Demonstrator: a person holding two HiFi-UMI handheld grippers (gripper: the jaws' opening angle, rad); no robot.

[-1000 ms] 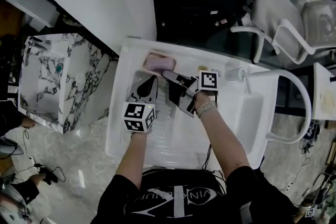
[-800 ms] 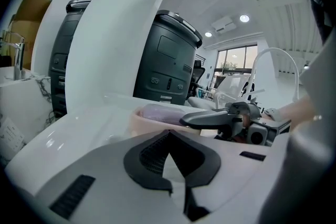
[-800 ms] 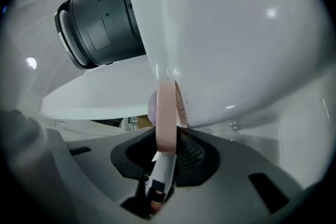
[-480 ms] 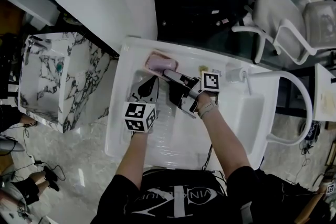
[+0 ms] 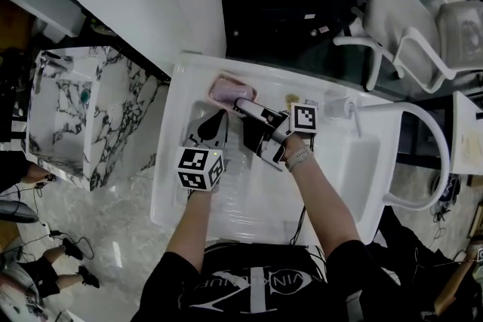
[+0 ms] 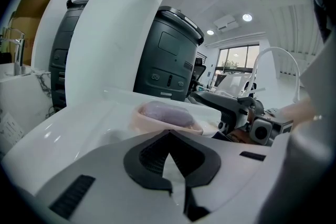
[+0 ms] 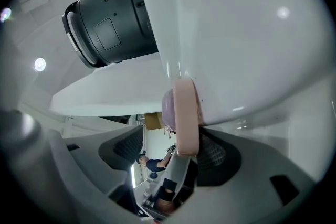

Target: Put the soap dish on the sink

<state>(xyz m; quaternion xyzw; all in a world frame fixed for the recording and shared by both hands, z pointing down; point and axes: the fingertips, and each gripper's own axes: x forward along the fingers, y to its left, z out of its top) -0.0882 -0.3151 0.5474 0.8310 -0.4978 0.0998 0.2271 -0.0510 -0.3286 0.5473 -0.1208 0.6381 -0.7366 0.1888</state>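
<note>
Soap dish [image 5: 246, 89] is sitting on the far ledge of the white sink [image 5: 175, 162], left of centre, with a pale purple soap bar [image 5: 225, 90] lying in it. It looks flat and settled on the rim.

Right gripper [image 5: 247, 115] is pointing level at the dish's near right end. Its jaws have just been opening and are now standing spread. In the right gripper view the dish's pink edge [image 7: 185, 118] is between the pads, with the left pad clearly off it. Whether the right pad is touching the edge I cannot tell.

Left gripper [image 5: 213, 123] is hovering over the basin just near of the dish, jaws pressed together on nothing, looking across at it [image 6: 165, 115].

Judgement: placing is done and the step in hand is the release and withdrawal.

- Doing it well means keeping the jaws wide and drawing the right gripper straight back toward the near side, along its own line.
- A sideways swing or a lift risks a pad catching the rim and dragging the dish off the ledge into the basin.
- The soap looks loose in the dish, so a knock could slide it out.
- The left gripper is best kept where it is, clear of the right one's path.
</note>
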